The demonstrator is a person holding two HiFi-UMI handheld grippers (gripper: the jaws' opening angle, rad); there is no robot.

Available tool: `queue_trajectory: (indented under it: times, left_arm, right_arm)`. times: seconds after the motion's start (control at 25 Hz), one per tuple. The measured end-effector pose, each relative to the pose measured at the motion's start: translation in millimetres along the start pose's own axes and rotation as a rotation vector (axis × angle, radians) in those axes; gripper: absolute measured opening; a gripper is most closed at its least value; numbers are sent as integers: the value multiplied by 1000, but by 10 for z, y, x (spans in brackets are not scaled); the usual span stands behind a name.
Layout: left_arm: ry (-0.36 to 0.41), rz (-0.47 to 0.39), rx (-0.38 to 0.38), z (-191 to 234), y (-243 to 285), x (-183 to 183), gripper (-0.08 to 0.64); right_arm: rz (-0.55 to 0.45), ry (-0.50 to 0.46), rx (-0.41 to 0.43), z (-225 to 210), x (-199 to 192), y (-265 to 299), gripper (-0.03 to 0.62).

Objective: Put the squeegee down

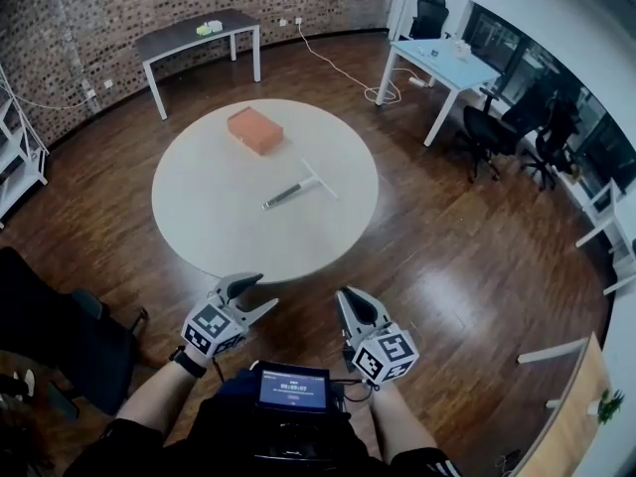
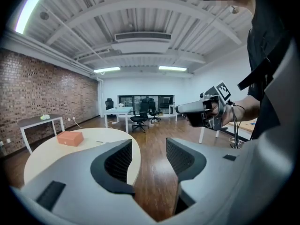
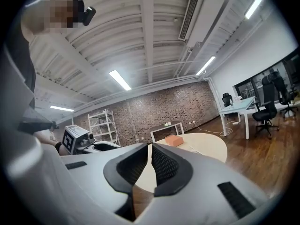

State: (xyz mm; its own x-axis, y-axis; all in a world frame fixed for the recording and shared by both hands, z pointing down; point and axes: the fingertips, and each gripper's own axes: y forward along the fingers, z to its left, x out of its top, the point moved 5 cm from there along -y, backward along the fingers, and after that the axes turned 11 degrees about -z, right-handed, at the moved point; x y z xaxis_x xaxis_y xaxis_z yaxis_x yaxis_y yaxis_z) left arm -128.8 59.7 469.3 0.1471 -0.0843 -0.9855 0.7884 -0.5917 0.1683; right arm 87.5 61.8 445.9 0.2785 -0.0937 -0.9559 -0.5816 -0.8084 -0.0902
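Observation:
The squeegee (image 1: 295, 189), with a dark handle and a pale blade, lies flat on the round white table (image 1: 219, 227), right of centre. An orange box (image 1: 255, 129) sits behind it, and also shows in the left gripper view as the box (image 2: 70, 138) and in the right gripper view as the box (image 3: 173, 141). Both grippers hang close to the person's body, short of the table's near edge and holding nothing. My left gripper (image 1: 256, 294) is open; its jaws (image 2: 149, 156) stand well apart over bare floor. My right gripper (image 1: 344, 296) is shut, its pads (image 3: 150, 159) nearly touching.
A dark table (image 1: 199, 33) stands by the brick wall, and a white desk (image 1: 437, 63) with office chairs (image 1: 482, 132) is at the right. A shelf unit (image 1: 15, 157) is at the left, a black chair (image 1: 60, 336) near the person. A small screen (image 1: 291, 388) sits at chest level.

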Motion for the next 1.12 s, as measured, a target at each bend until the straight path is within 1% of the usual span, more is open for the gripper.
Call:
queue_trajectory:
  times: [0.08, 0.2, 0.36, 0.48, 0.64, 0.76, 0.92, 1.12]
  left_arm:
    - [-16, -1, 6, -64, -99, -49, 230]
    - [-62, 8, 26, -99, -249, -155, 230]
    - [-89, -1, 19, -87, -489, -196, 230]
    - [-103, 0, 46, 2, -651, -249, 230]
    - [-138, -6, 74, 137, -755, -282, 230]
    - [-131, -1, 63, 140, -762, -271, 230]
    - [-117, -13, 23, 99, -715, -258, 230]
    - [-113, -4, 14, 75, -667, -213, 230]
  right_arm:
    - [21, -8, 2, 76, -73, -43, 41]
    - [50, 15, 3, 203, -178, -123, 38]
    - [83, 12, -6, 321, -276, -124, 34]
    - [79, 12, -20, 392, -235, -103, 34]
    - [68, -11, -14, 520, -156, -46, 34]
    - [65, -25, -13, 596, -136, -31, 34]
    - [58, -24, -24, 631, -140, -43, 34]
    - [52, -24, -39, 612, -101, -110, 34]
